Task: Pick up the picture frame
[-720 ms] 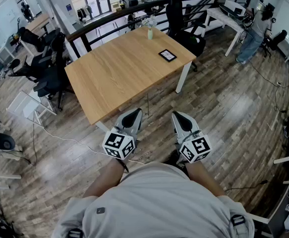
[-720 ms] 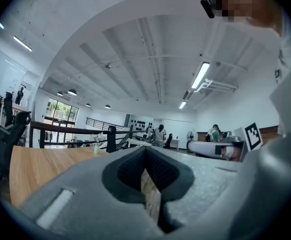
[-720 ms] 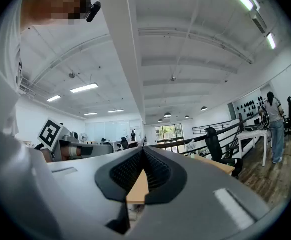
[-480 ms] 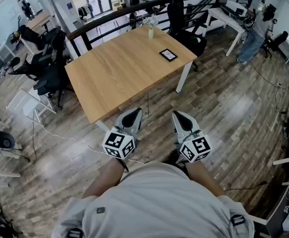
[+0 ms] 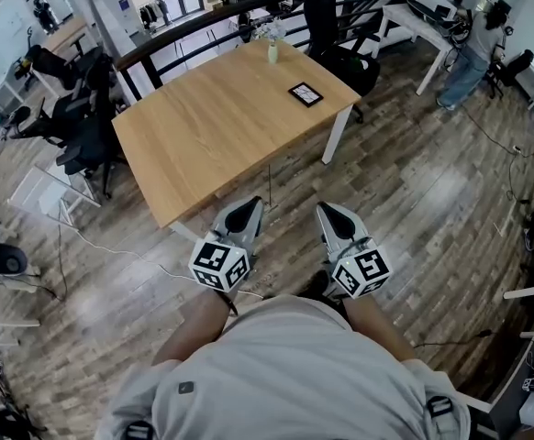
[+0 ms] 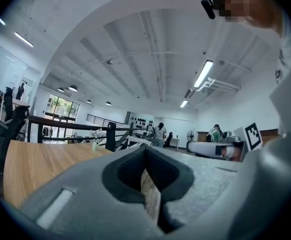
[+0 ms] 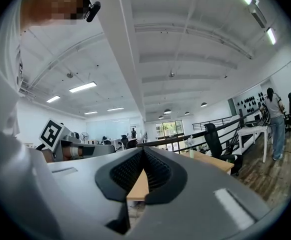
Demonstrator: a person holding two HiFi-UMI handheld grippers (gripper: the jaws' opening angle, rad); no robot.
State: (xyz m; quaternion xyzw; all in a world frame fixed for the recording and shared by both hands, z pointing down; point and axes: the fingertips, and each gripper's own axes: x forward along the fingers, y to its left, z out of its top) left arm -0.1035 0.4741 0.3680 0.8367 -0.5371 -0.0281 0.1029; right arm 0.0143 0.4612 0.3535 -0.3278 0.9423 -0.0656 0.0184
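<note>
The picture frame (image 5: 305,93), small, dark-edged and flat, lies near the far right corner of the wooden table (image 5: 203,145). My left gripper (image 5: 242,216) and my right gripper (image 5: 331,217) hang side by side over the floor, short of the table's near edge, both pointing level toward it. Both are shut with nothing between the jaws. In the left gripper view my left gripper (image 6: 146,151) looks across the tabletop (image 6: 30,166); the frame does not show there. In the right gripper view my right gripper (image 7: 143,153) faces the table's right end (image 7: 213,161).
A small pale bottle (image 5: 272,53) stands at the table's far edge. Black office chairs (image 5: 83,131) crowd the left side, and another chair (image 5: 327,26) stands behind the table by a dark railing (image 5: 203,26). A person (image 5: 469,53) stands at a white desk far right. Cables cross the wood floor.
The table and frame have slid slightly up and left in the head view. Both grippers keep their places and stay shut.
</note>
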